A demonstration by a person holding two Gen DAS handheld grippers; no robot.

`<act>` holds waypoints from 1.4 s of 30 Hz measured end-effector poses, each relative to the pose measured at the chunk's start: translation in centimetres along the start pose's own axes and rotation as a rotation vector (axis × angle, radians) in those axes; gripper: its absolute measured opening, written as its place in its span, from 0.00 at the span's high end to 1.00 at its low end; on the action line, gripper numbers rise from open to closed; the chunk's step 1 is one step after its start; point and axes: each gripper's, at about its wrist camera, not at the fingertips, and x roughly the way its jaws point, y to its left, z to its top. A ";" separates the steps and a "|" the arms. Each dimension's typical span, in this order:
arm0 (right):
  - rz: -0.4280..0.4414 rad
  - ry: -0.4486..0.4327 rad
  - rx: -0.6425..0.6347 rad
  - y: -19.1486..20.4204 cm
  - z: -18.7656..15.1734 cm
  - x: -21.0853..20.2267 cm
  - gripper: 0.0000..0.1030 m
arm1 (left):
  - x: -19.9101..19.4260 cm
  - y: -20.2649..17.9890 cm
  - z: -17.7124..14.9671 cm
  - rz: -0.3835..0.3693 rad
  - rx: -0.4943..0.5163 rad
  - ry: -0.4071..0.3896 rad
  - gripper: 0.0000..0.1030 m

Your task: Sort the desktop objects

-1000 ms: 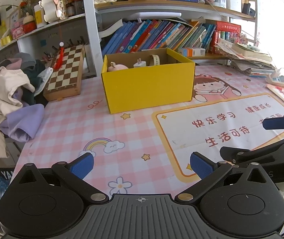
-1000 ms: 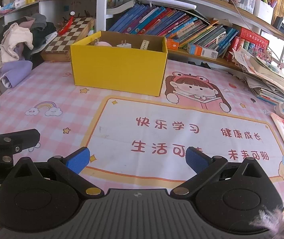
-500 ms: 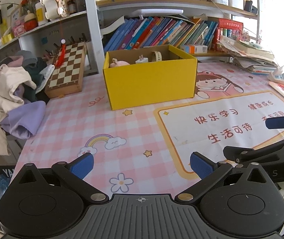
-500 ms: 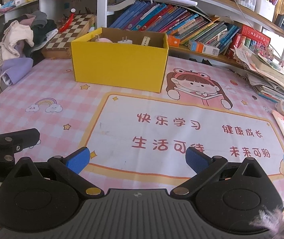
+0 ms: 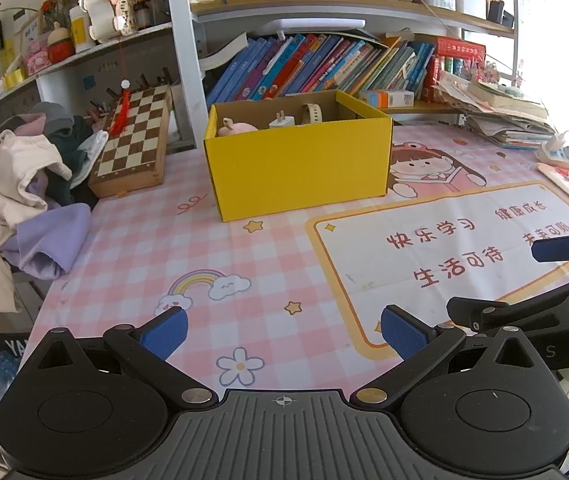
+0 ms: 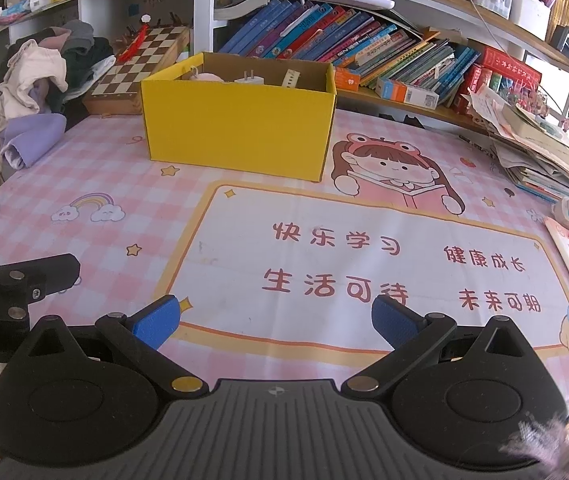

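While both blue-padded black grippers, left point(image 5: 282, 330) and right point(image 6: 274, 318), hover spread and empty above the pink checked cartoon desk mat point(image 6: 364, 240), the open yellow cardboard box point(image 5: 300, 160) beyond holds a white plug charger point(image 5: 282, 122) and a pink toy point(image 5: 236, 129).

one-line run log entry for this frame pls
left gripper: open, empty | right gripper: open, empty | yellow box: holds charger, pink item, band

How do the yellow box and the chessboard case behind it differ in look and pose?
The yellow box is plain yellow with an open top and holds small items; the chessboard case is wooden, checkered and closed. The yellow box sits flat on the desk mat; the chessboard case leans tilted. Both are box-shaped.
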 end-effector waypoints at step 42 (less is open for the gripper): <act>0.003 0.020 0.024 -0.5 -0.5 0.1 0.00 | 0.4 -0.3 -0.4 -0.015 -0.010 0.025 0.00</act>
